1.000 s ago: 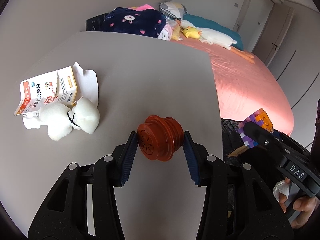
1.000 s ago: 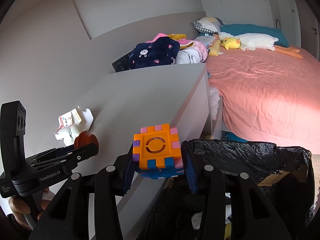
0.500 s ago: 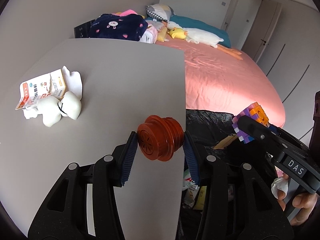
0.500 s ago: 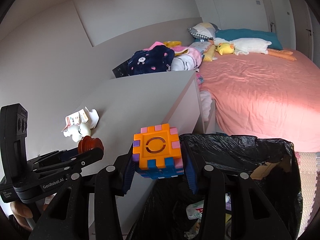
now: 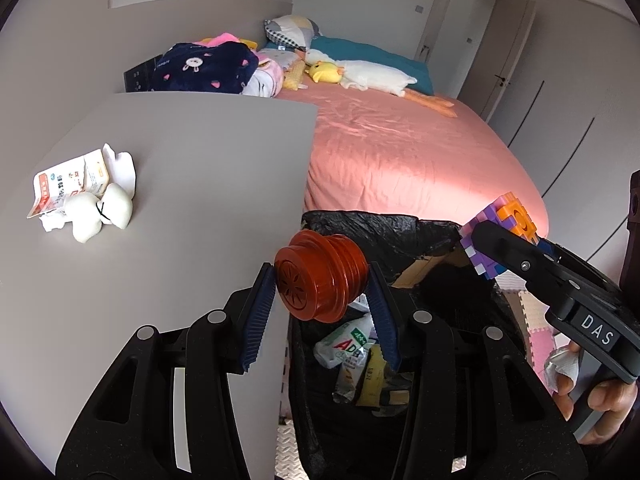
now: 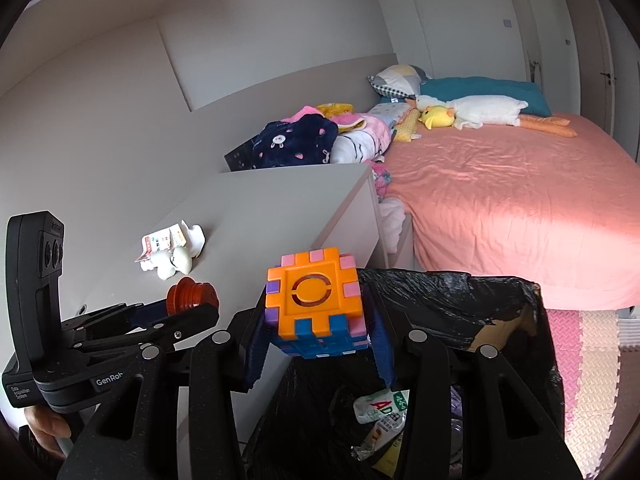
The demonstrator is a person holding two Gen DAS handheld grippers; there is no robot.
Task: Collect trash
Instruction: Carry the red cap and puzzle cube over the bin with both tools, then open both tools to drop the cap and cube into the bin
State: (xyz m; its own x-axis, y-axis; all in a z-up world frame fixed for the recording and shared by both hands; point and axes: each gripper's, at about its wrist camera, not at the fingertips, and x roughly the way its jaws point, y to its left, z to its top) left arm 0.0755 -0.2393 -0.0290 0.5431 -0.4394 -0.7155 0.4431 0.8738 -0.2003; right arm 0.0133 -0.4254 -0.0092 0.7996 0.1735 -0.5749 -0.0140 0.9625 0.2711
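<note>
The left gripper [image 5: 322, 286], pinching a red cap [image 5: 320, 276], and the right gripper [image 6: 316, 326], clamping a cube [image 6: 316, 300], are hovering directly above the bin [image 6: 460, 292].

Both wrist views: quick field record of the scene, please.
left claw: shut on red cap, at the desk edge by the bin
right claw: shut on block cube, over the bin
bin: black liner, wrappers inside
desk: torn carton, white lumps
</note>
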